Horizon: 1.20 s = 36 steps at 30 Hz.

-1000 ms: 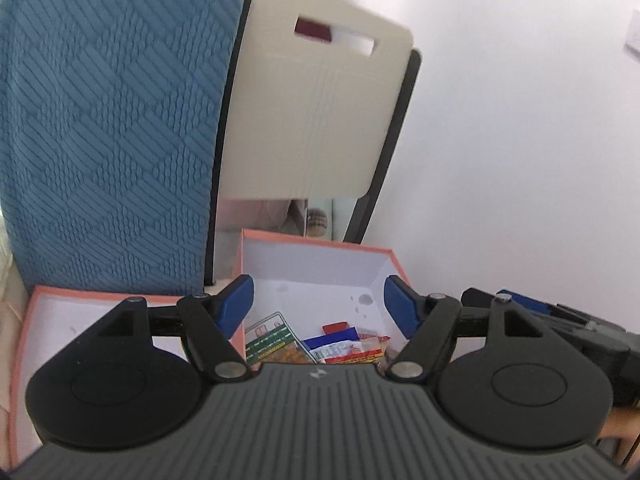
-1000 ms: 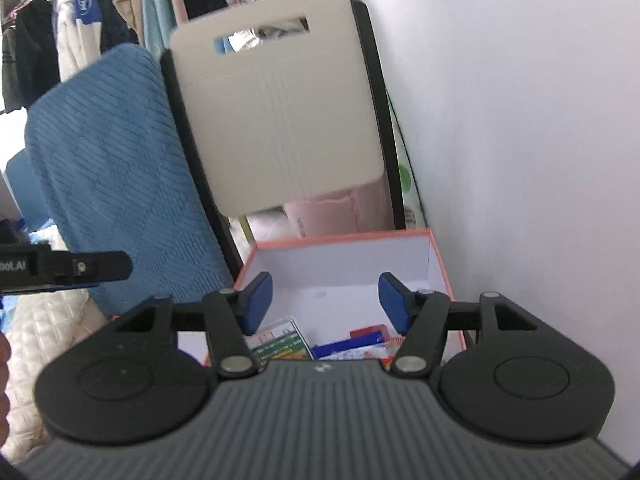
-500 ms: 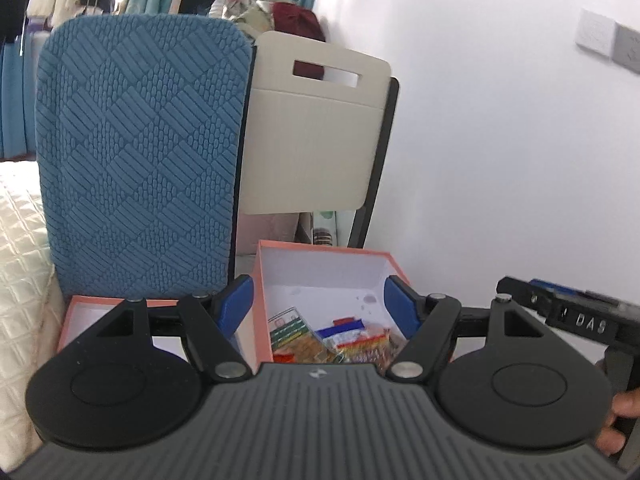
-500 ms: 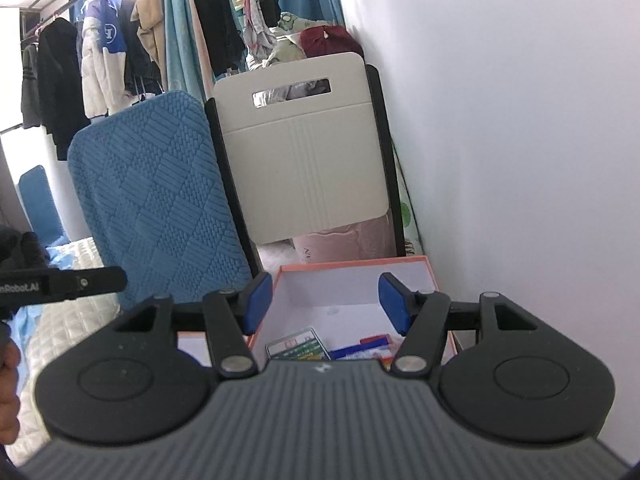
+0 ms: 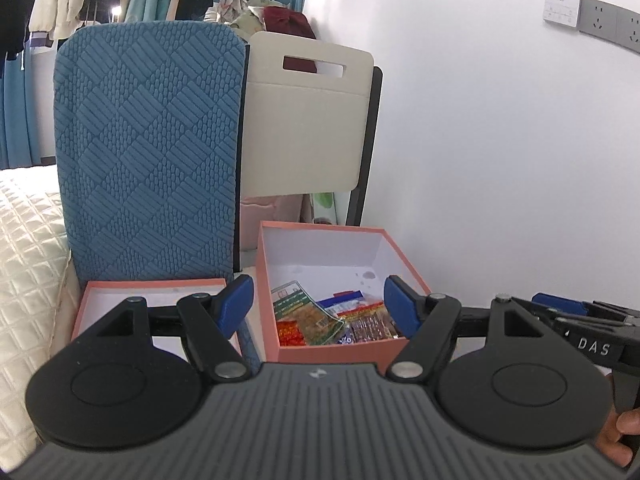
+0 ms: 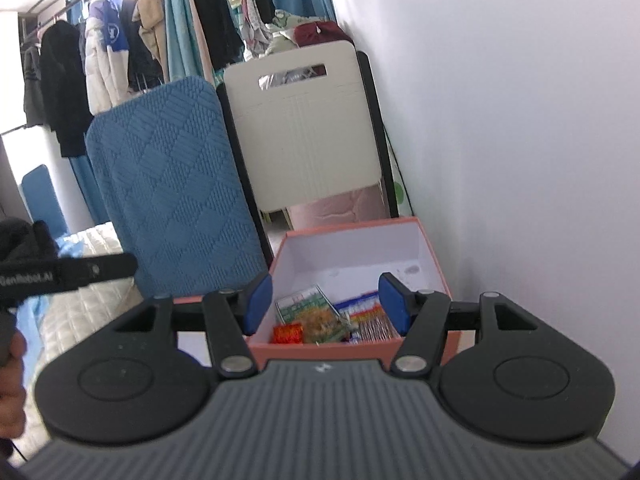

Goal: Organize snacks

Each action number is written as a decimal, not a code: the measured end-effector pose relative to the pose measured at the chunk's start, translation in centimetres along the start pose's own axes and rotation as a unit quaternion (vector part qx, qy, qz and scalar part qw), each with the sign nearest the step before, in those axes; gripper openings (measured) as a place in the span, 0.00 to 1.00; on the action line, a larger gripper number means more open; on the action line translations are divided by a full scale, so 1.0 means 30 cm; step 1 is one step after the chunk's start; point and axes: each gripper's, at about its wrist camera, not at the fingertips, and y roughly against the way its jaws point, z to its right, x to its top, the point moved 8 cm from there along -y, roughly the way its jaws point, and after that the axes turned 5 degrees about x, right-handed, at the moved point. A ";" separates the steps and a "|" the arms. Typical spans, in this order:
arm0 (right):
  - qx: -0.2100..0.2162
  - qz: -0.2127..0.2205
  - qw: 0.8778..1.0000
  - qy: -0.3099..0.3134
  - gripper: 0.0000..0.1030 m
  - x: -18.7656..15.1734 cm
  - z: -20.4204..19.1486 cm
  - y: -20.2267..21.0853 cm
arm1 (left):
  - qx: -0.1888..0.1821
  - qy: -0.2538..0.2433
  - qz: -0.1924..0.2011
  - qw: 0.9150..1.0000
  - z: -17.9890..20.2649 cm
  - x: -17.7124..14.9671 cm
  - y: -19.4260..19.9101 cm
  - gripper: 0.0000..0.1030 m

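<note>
An open salmon-pink box (image 5: 340,350) with a white inside stands by the wall and holds several snack packets (image 5: 316,314): a green-and-white one, a red one, blue and striped ones. It also shows in the right wrist view (image 6: 432,252) with the packets (image 6: 320,316). A shallower pink tray or lid (image 5: 100,292) lies to its left. My left gripper (image 5: 318,304) is open and empty, held back from the box. My right gripper (image 6: 326,300) is open and empty, also in front of the box.
A blue quilted chair back (image 5: 152,152) and a cream folding chair (image 5: 304,120) stand behind the boxes. A white wall (image 5: 500,160) runs along the right. A cream quilted bed (image 5: 28,240) lies left. Clothes hang at the back (image 6: 120,52).
Both grippers have pulled back and up from the box, so more of the box, its packets and the room shows. Both stay open and empty.
</note>
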 end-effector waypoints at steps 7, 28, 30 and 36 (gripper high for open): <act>-0.010 -0.002 1.000 0.011 0.60 -0.033 -0.012 0.048 | 0.005 0.000 -0.005 1.000 -0.008 -0.054 0.028 0.74; -0.003 -0.011 1.000 0.016 0.60 -0.067 -0.026 0.043 | 0.018 0.003 -0.012 1.000 -0.017 -0.080 0.040 0.74; -0.005 -0.010 1.000 0.019 0.60 -0.067 -0.026 0.047 | 0.019 0.004 -0.012 1.000 -0.019 -0.077 0.042 0.76; -0.008 -0.007 1.000 0.020 0.60 -0.062 -0.023 0.058 | 0.023 0.006 -0.012 1.000 -0.015 -0.076 0.045 0.79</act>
